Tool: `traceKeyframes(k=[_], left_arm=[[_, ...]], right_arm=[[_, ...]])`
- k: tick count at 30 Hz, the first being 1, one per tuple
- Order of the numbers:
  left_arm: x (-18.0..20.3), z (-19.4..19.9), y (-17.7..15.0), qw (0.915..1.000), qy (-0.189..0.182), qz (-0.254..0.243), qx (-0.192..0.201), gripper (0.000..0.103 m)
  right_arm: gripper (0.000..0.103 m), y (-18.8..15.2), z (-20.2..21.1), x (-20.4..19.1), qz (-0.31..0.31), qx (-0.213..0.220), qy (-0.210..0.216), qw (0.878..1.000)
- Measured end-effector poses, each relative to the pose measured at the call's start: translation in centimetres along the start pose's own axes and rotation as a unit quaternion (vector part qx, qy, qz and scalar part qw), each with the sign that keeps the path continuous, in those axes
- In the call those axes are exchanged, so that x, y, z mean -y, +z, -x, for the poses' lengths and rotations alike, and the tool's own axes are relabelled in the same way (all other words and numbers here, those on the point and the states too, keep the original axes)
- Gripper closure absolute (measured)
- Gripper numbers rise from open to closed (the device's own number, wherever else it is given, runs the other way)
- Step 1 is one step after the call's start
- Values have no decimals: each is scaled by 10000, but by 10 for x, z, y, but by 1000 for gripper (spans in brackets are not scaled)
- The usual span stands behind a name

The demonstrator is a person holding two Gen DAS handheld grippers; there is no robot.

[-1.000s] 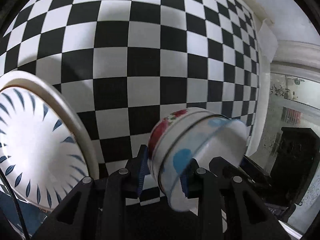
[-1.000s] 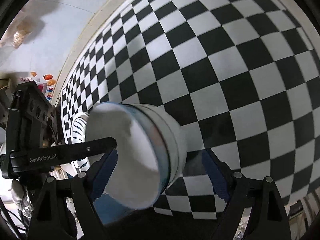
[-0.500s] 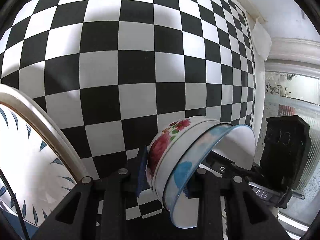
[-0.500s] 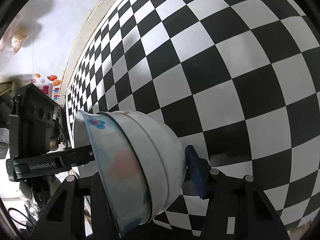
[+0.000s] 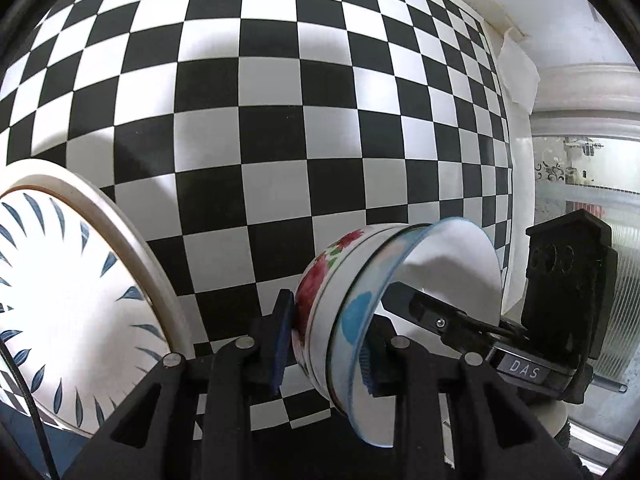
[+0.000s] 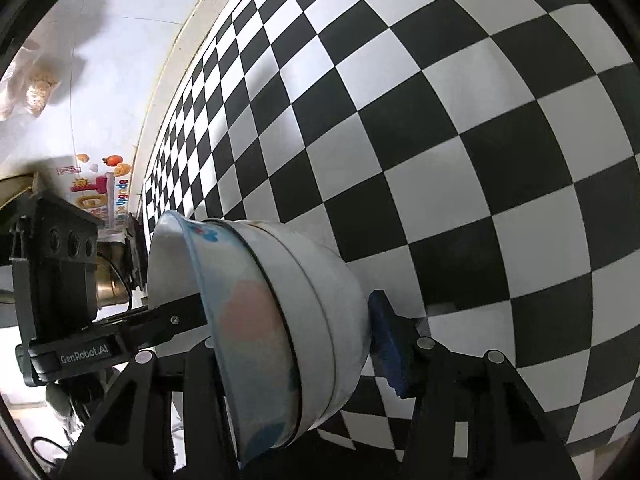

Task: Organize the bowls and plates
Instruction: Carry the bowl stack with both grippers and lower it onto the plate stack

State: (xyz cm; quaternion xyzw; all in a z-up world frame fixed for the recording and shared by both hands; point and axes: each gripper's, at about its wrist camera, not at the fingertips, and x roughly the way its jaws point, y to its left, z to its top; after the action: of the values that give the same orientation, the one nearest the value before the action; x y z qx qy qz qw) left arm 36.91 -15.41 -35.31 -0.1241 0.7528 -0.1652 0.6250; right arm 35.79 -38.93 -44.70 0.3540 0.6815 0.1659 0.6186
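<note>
A stack of nested bowls (image 5: 344,312) is held above the checkered table (image 5: 280,120); the outer one has red flowers, the inner one a blue rim and blue spots. My left gripper (image 5: 324,344) is shut on the stack's wall, one finger inside and one outside. The same stack (image 6: 280,320) shows in the right wrist view, where my right gripper (image 6: 292,336) is shut on its opposite wall. A white plate with blue leaf marks (image 5: 60,300) lies at the left.
The right gripper's body (image 5: 560,300) shows behind the bowls in the left wrist view. The table's far edge meets a white wall (image 6: 100,80) with stickers. A glass door (image 5: 580,200) stands at the right.
Both grippers have stayed shut on the bowl stack; the stack has tilted and shifted a little, with the plate now showing more at the left.
</note>
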Motion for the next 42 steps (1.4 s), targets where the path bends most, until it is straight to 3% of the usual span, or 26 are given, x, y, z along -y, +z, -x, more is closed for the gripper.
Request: traceKeyframes(k=[14,25,42], left_arm=[[-8,31,-1,9996,-5,-2,295,78],[-36,64,-10,9985,33,213,503,78],[-119,105,-41,9909,165,1085,776,76]], right_arm=[[51,5,7,-44,385,114,-87,9992],[53,7,-3,-90,713,-5,-87,9974],[53,-4,-71,-170,1042,-769,44,9916]])
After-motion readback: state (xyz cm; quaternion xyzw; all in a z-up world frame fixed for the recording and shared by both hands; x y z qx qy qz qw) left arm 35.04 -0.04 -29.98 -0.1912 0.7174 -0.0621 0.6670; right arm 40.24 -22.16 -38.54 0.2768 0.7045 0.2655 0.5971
